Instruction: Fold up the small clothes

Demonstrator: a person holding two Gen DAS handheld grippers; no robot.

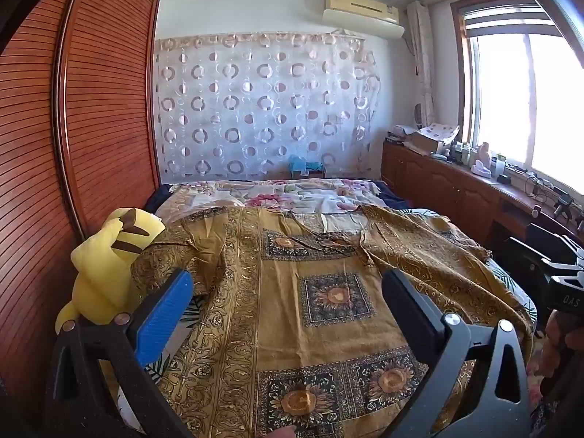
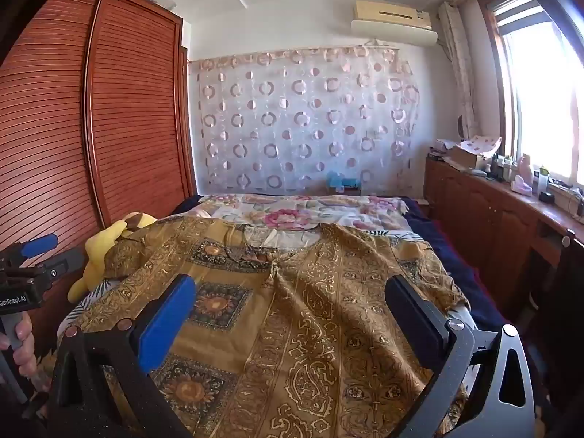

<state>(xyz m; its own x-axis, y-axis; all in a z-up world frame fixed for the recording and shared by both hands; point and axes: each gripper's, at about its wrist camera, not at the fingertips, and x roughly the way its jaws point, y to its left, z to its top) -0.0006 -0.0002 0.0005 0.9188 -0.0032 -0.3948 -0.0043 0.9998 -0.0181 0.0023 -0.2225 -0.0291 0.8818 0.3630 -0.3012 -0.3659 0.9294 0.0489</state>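
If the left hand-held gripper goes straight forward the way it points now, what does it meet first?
Probably the brown patterned shirt spread on the bed. The open left hand-held gripper points over it, slightly downward. Depth is unclear; if it clears the shirt, the flowered bedding comes next.

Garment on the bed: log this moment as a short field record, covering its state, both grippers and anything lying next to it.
garment: brown-gold patterned top, spread flat and unfolded, neckline toward the far end
surface: bed with floral sheet
left gripper: open, above the garment, holding nothing
right gripper: open, above the garment, holding nothing
neighbour: yellow plush toy at the left edge; the garment's left sleeve drapes over it
fold progress: none visible
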